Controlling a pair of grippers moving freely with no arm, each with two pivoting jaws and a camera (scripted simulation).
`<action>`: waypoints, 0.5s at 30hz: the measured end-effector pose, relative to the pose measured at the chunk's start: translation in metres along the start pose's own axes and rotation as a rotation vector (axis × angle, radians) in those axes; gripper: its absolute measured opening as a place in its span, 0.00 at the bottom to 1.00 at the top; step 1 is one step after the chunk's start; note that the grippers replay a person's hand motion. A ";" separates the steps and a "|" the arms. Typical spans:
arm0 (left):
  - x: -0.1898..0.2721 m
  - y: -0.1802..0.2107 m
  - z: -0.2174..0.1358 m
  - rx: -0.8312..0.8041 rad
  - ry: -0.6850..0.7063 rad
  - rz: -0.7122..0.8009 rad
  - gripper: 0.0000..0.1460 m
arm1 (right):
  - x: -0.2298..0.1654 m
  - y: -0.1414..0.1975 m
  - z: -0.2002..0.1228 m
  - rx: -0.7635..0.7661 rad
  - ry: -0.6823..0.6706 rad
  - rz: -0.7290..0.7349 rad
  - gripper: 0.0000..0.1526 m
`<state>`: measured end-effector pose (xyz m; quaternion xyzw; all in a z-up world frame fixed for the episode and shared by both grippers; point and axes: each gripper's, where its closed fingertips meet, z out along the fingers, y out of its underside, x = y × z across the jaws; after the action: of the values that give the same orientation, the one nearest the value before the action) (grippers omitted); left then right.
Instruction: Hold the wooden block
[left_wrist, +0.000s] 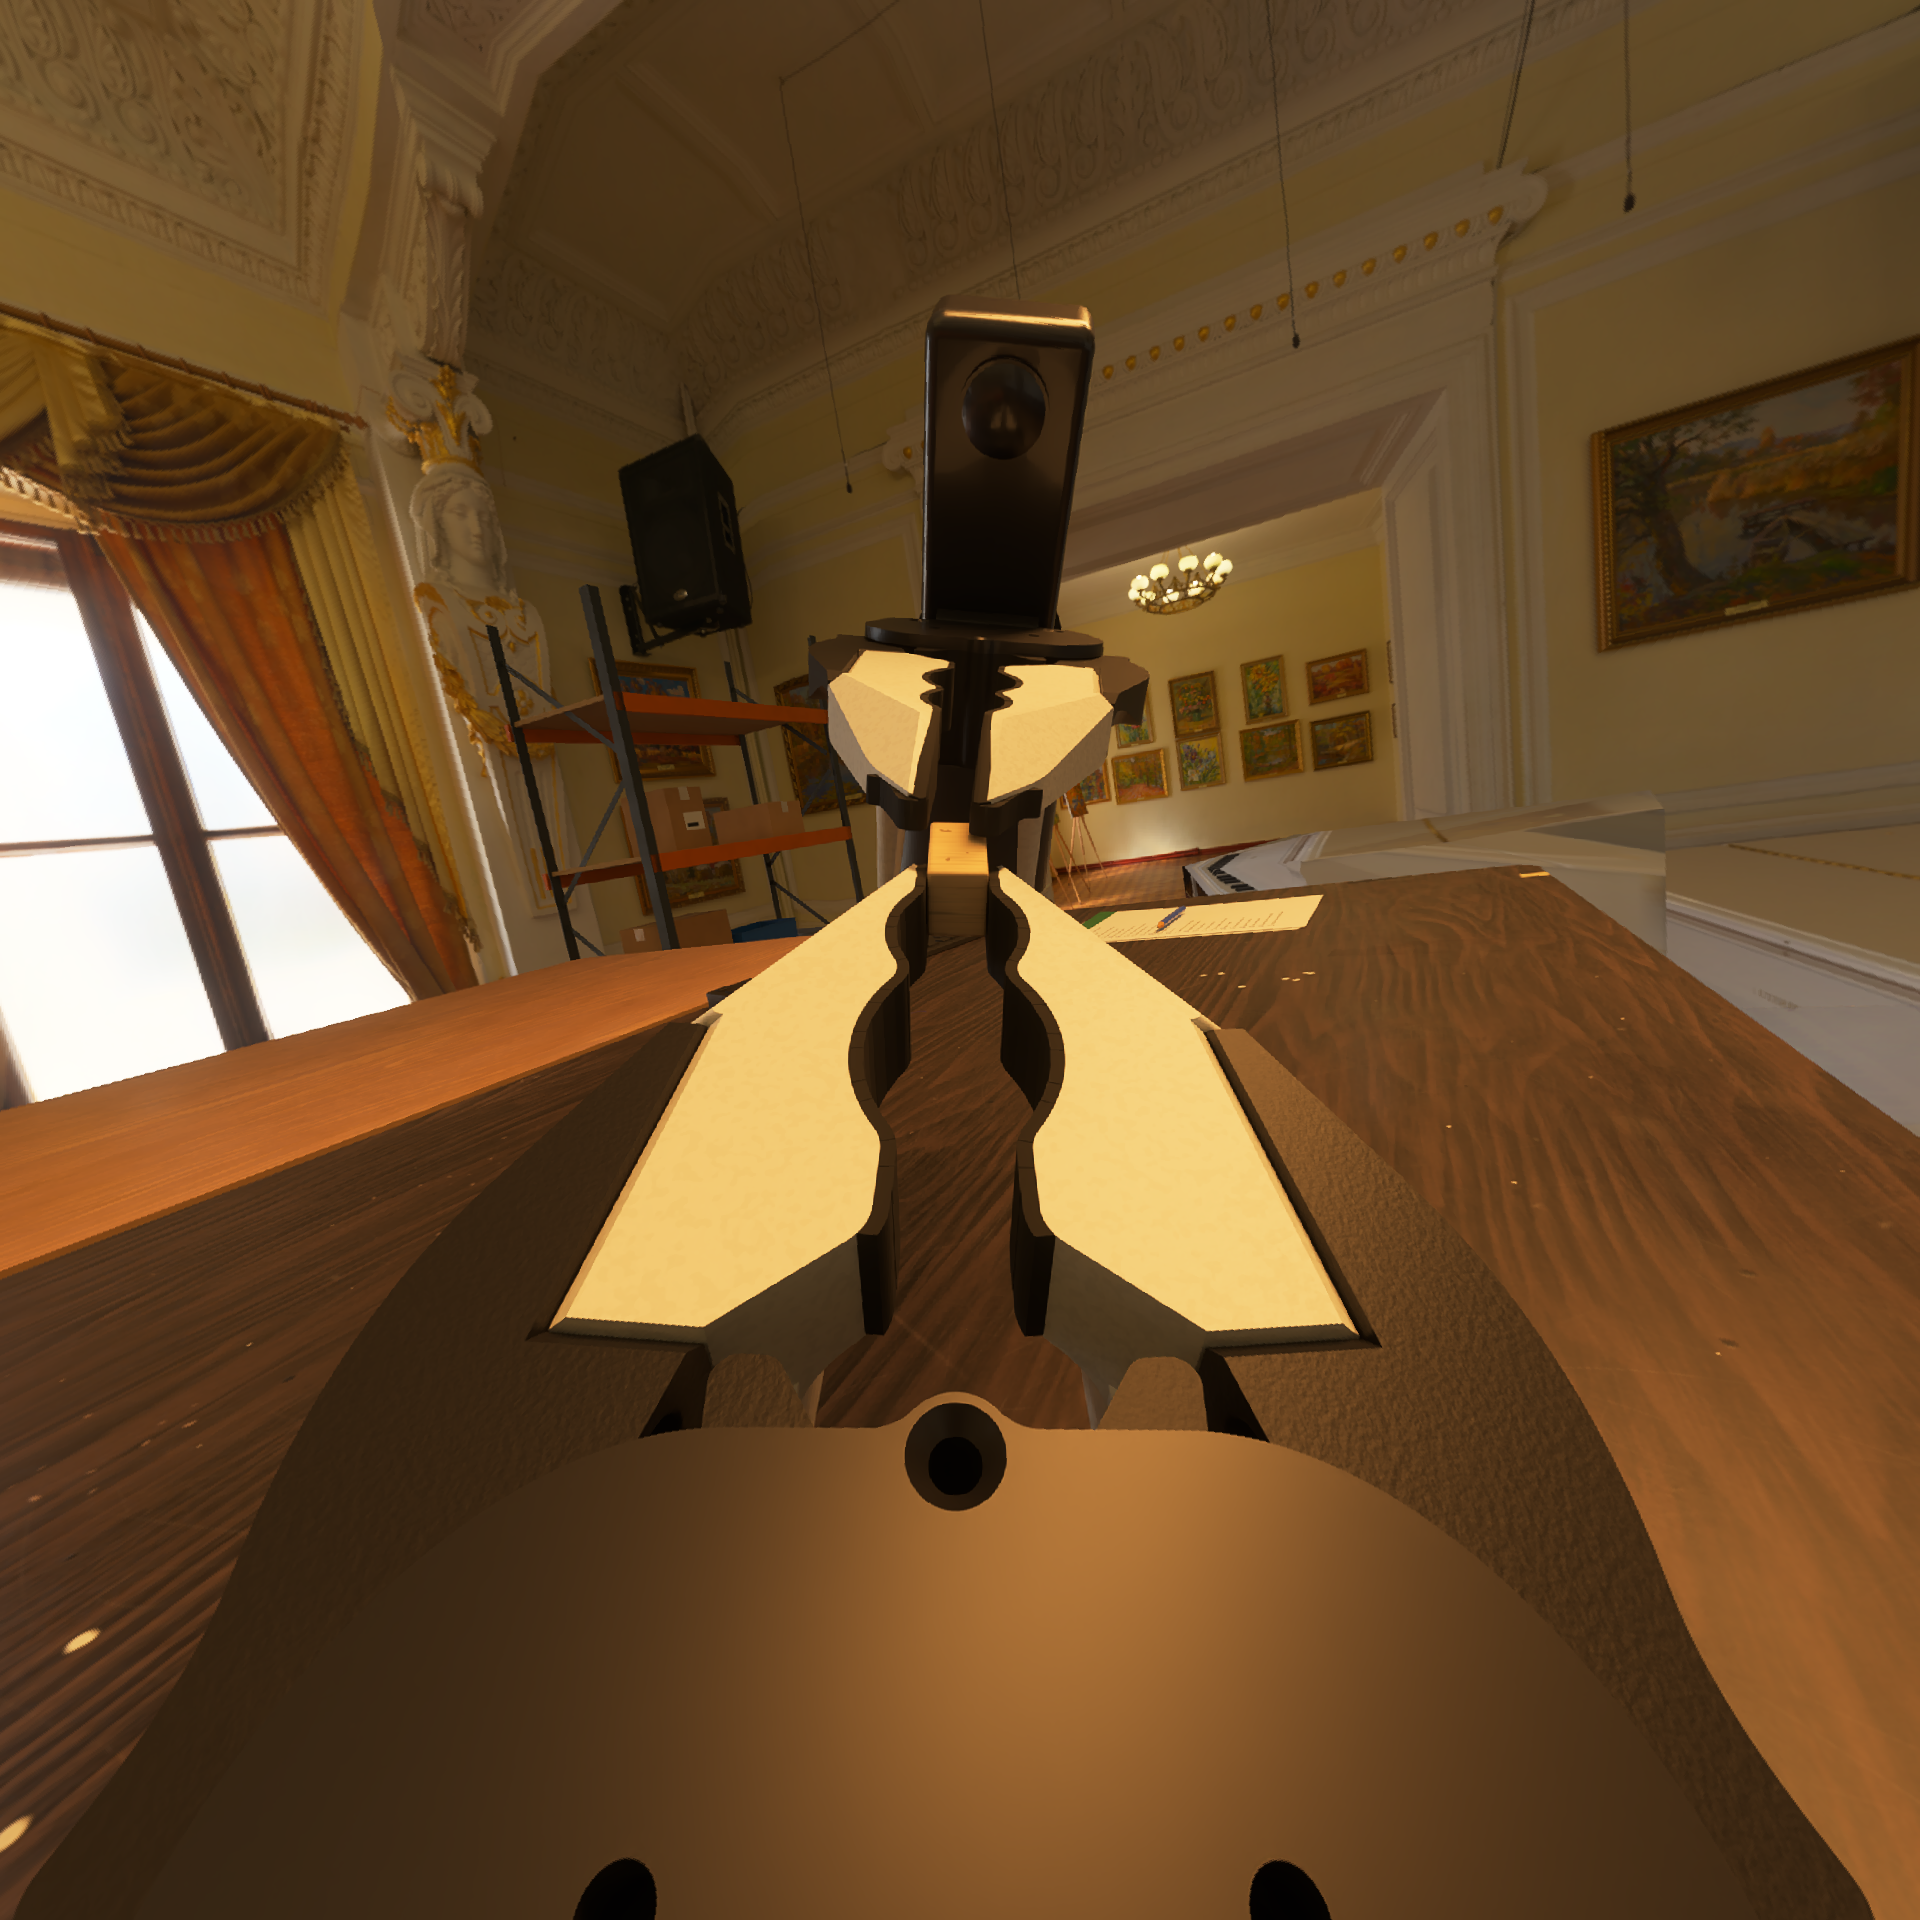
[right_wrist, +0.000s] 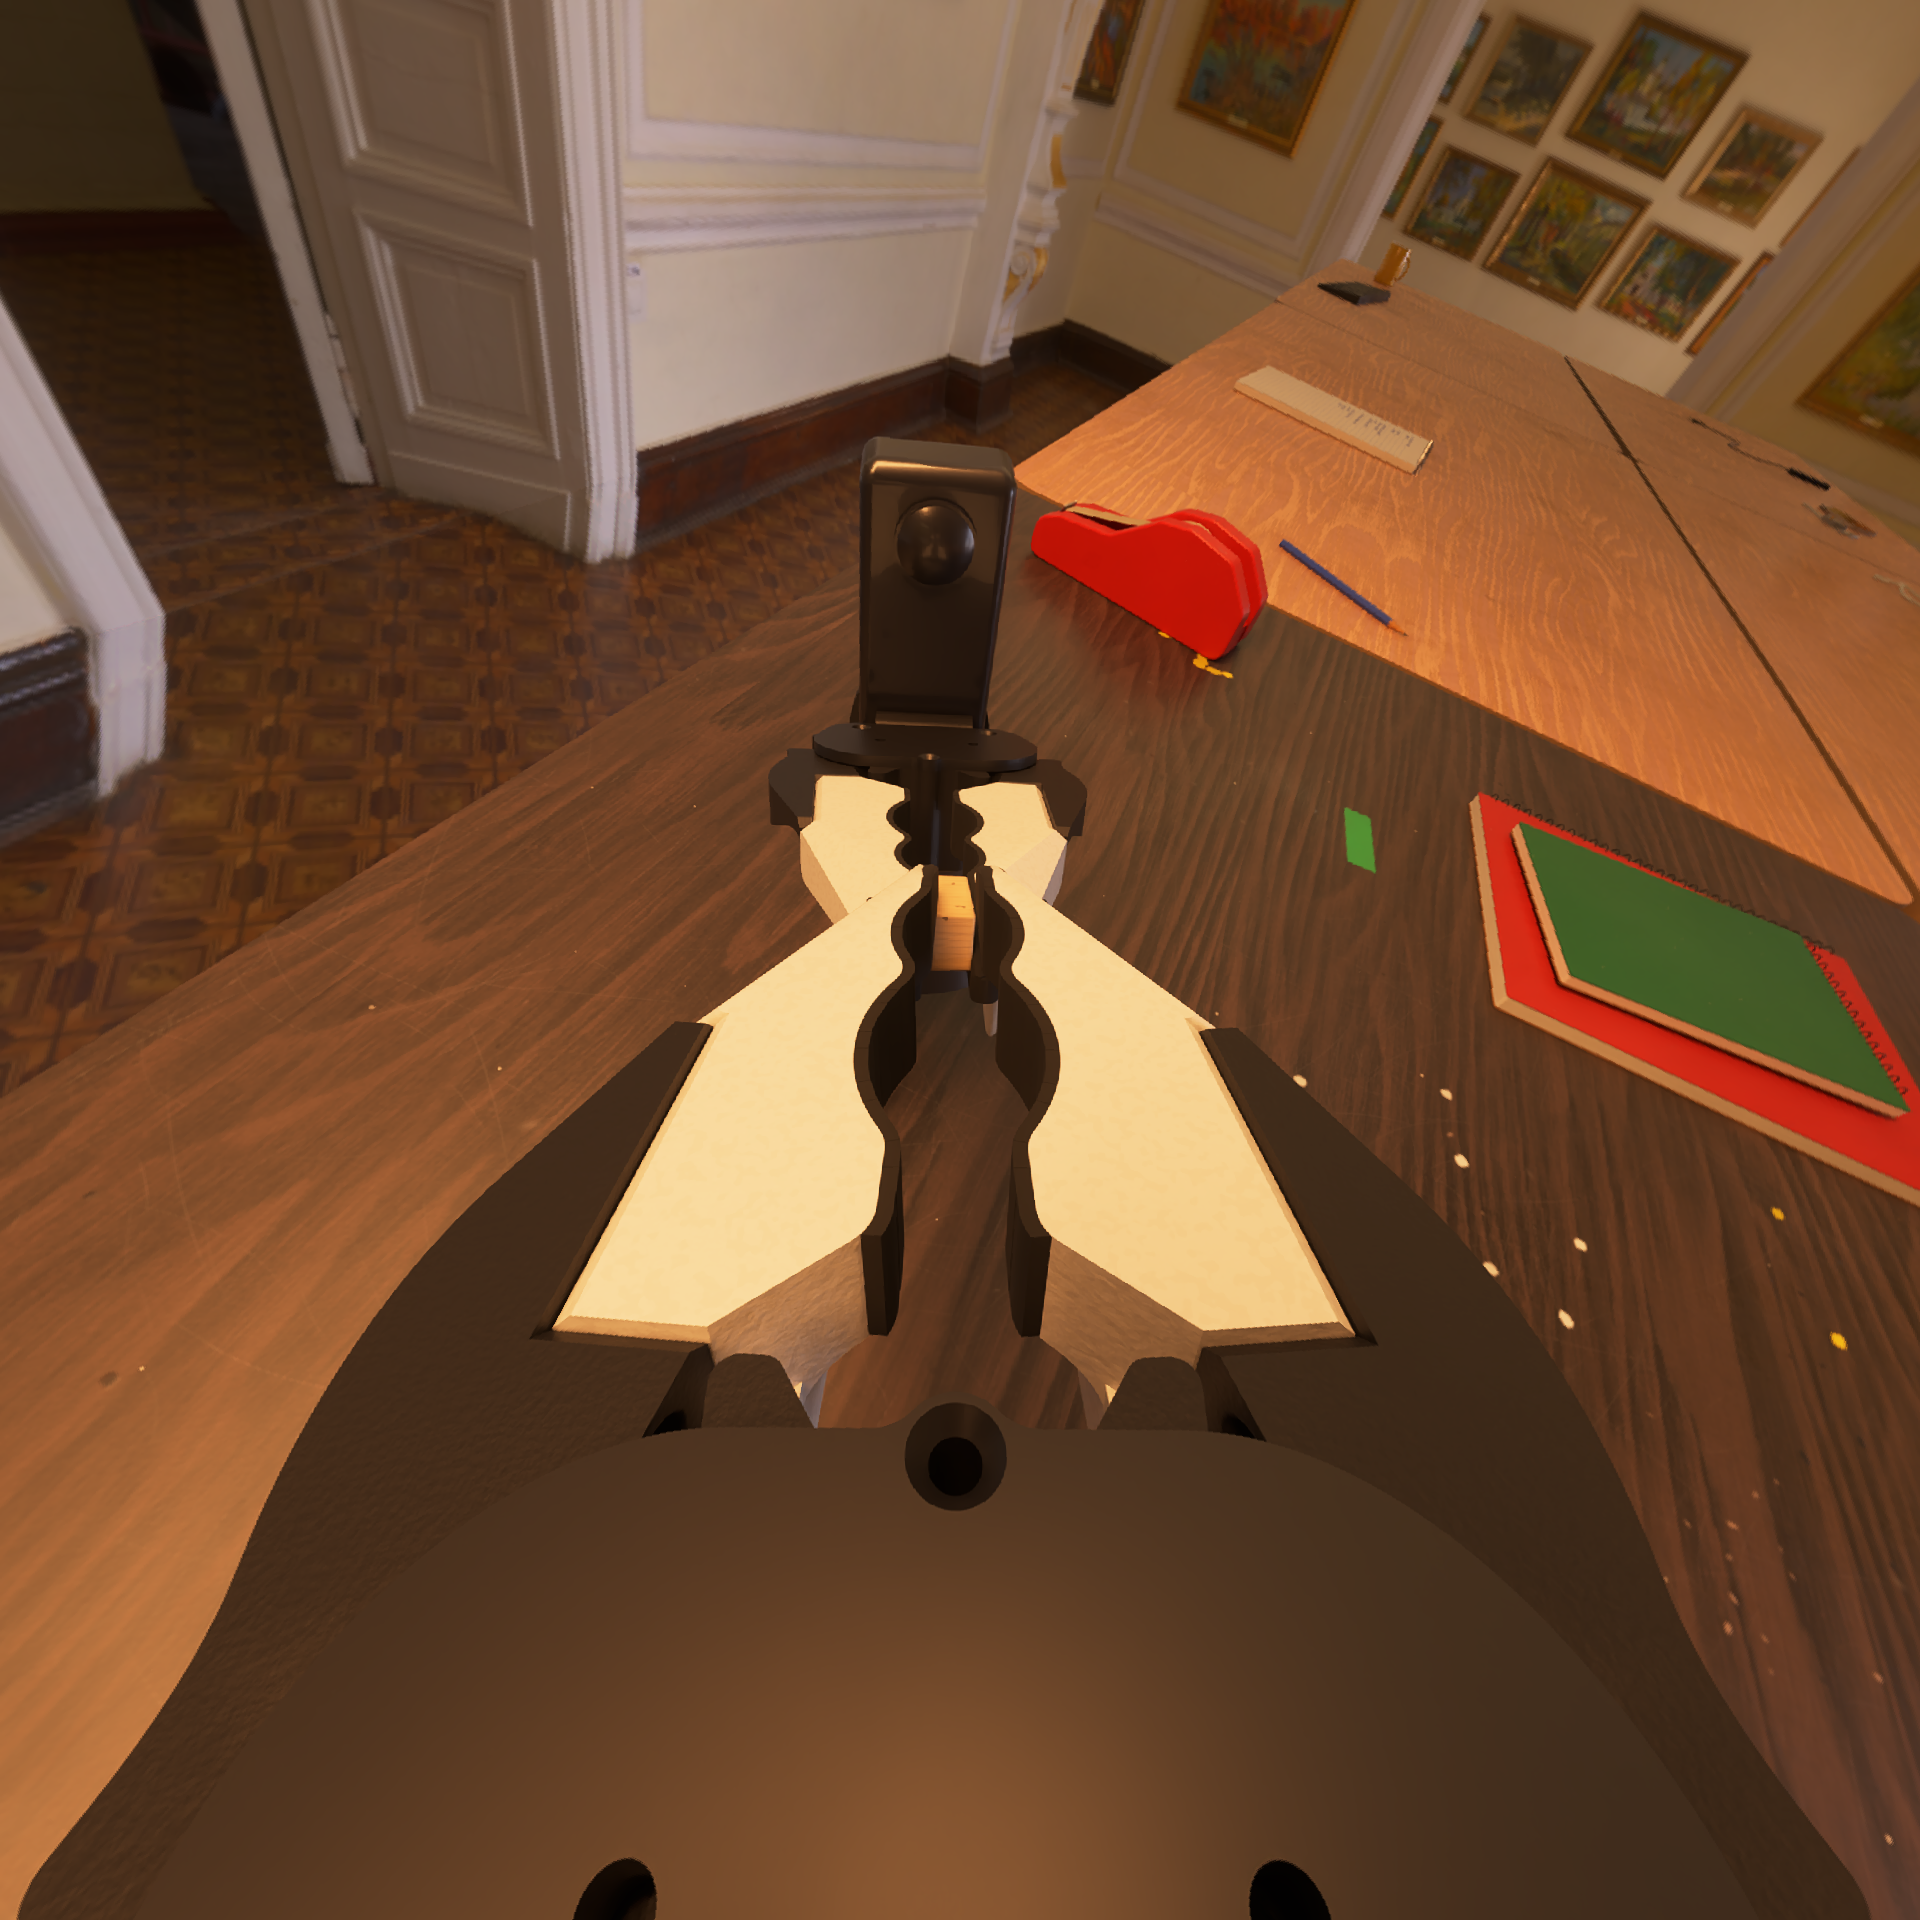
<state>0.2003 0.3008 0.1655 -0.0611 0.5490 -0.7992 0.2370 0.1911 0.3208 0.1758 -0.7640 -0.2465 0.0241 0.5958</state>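
A small pale wooden block (left_wrist: 956, 878) sits between the tips of my left gripper (left_wrist: 956, 896), which is shut on it just above the dark wooden table (left_wrist: 1455, 1091). My right gripper (left_wrist: 954, 816) faces it from the far side, and its tips close on the same block. In the right wrist view the block (right_wrist: 956, 920) is clamped between the tips of my right gripper (right_wrist: 954, 935). My left gripper (right_wrist: 956, 883) meets it head-on from beyond. Most of the block is hidden by the fingers.
A red tape dispenser (right_wrist: 1153, 577), a blue pencil (right_wrist: 1340, 587) and a small green piece (right_wrist: 1359, 837) lie to the right. A green notebook (right_wrist: 1704, 966) lies on a red one (right_wrist: 1662, 1049). A paper sheet with a pen (left_wrist: 1205, 920) lies beyond. The table edge runs left.
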 end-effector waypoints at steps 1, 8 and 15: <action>0.000 0.000 0.000 0.000 0.001 0.004 0.06 | 0.000 0.000 0.000 0.003 -0.002 -0.009 0.05; 0.001 0.002 0.001 -0.015 0.004 0.017 0.06 | -0.002 0.002 -0.001 0.003 -0.023 0.010 0.04; -0.003 -0.001 -0.002 0.014 0.004 -0.030 0.06 | 0.003 0.000 -0.011 0.001 0.036 -0.034 0.09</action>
<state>0.2018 0.3041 0.1665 -0.0662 0.5430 -0.8065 0.2244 0.1974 0.3123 0.1799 -0.7596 -0.2489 0.0004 0.6008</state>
